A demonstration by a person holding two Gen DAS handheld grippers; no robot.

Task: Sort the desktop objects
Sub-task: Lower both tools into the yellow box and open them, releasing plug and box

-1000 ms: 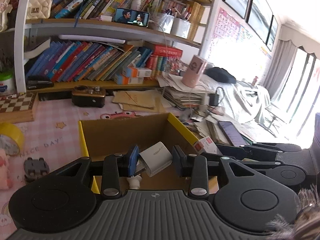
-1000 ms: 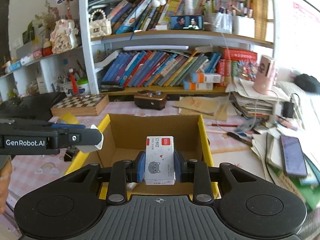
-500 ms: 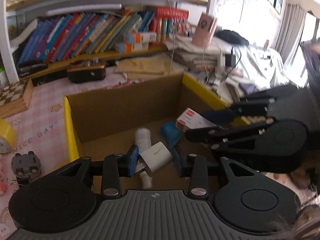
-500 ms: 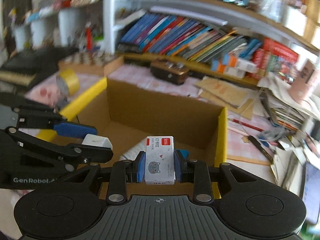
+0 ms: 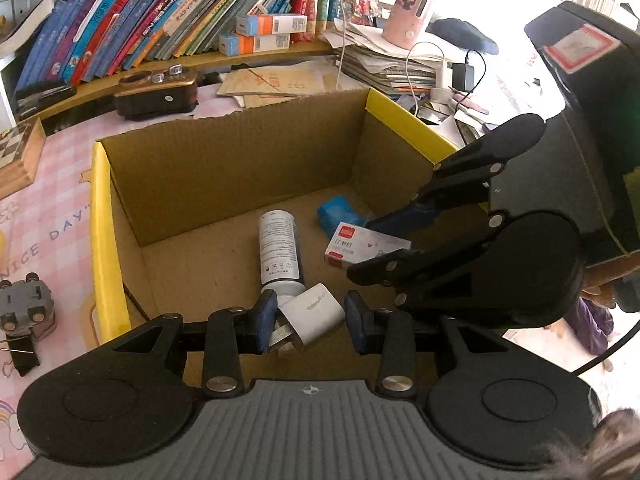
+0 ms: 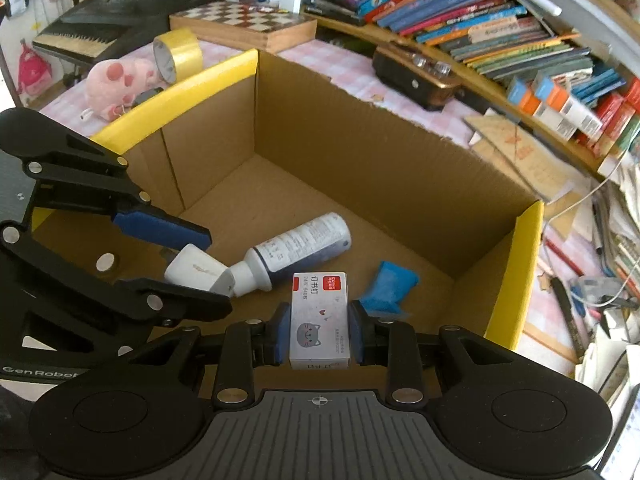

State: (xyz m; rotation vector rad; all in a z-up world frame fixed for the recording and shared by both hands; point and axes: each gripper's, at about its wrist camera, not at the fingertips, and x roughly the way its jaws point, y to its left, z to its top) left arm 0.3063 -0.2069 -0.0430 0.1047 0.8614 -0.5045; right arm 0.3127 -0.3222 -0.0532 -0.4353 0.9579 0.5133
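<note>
Cardboard box [image 5: 224, 176], open-topped with yellow-taped rims, sits on a counter [image 5: 52, 216] covered in a pink checked cloth printed "NICE DAY". On its floor lie a white spray bottle [image 5: 278, 246] on its side and a crumpled blue packet [image 5: 338, 212]. Both grippers hang over the box interior: the left gripper [image 5: 310, 322] is clamped on a white plug adapter [image 5: 314, 316] held tilted between its blue pads, and the right gripper [image 6: 319, 334] is clamped on a small staple box [image 6: 320, 320] with a red label and a cat drawing, upright between its pads. Beside the box on the counter stand a yellow tape roll [image 6: 178, 56], a pink plush toy [image 6: 116, 86] and a chessboard case [image 6: 244, 26]; a small grey toy car [image 5: 26, 310] lies near the left rim. Behind the box a dark brown case [image 5: 156, 92] rests at the foot of a bookshelf [image 5: 160, 20] packed with leaning books. To the right are stacked papers [image 5: 384, 68], a pink cup [image 5: 408, 12] and chargers with cables, in bright window light.
</note>
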